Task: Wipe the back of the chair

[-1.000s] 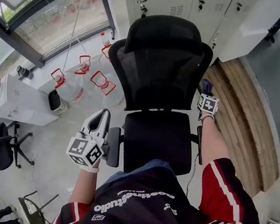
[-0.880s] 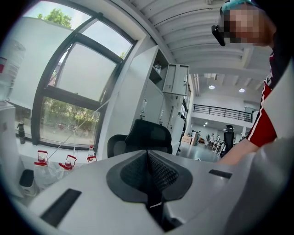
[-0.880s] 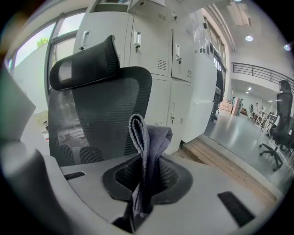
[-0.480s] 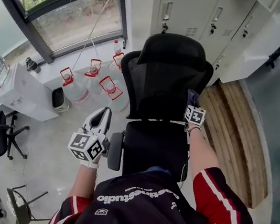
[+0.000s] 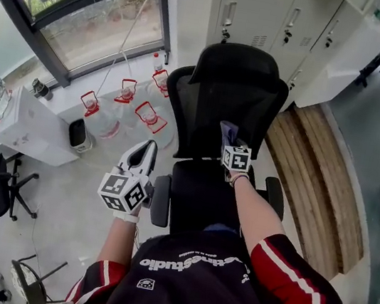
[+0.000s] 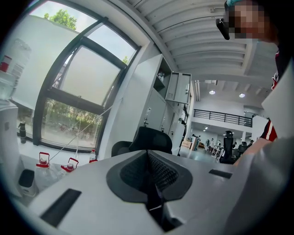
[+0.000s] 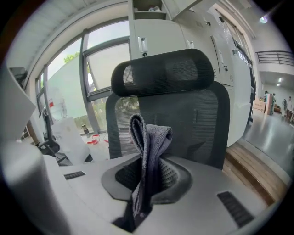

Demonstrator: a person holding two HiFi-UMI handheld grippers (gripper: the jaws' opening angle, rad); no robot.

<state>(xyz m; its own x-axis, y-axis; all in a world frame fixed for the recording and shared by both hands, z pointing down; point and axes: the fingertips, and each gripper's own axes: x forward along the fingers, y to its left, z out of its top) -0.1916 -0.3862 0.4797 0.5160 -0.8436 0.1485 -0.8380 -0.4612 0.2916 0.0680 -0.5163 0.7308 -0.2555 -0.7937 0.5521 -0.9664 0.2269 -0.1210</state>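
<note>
Right hand-held gripper (image 5: 228,141) clamped on folded grey cloth (image 7: 148,147). Upright mesh chair backrest (image 5: 216,105) straight ahead, near. Left hand-held gripper (image 5: 143,156) closed, empty, farther off to left.

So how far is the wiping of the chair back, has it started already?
Done: the grey cloth is clamped in the right tool. In hand: it faces the lower chair back, apparently just short of touching it. Left: the wiping itself; nothing shows a wiped area. The left tool is shut and empty, beside the seat.
</note>
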